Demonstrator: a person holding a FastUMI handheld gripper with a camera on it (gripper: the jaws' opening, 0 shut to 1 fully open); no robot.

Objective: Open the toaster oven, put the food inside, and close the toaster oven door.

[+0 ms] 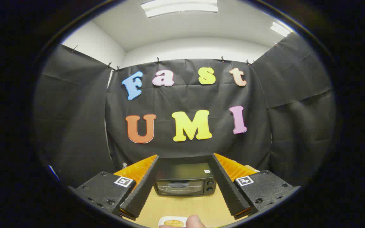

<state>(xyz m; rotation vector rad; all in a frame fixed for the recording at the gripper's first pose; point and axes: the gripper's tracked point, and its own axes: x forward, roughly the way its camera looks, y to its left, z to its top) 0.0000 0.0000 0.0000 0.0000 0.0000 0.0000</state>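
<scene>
Gripper view shows the fingers (185,185) spread wide and holding nothing above the wooden desk (185,207), the closed toaster oven (185,180) standing between and beyond them, and the plated food (173,222) nearest, beside a fingertip (195,221).

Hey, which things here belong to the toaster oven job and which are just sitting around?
For the job:
- toaster oven, door closed, beyond the open jaws
- food on a small white dish, near a fingertip
- gripper, holding nothing

Just around:
- wooden table
- small metal-topped object behind the left finger, too small to identify
</scene>
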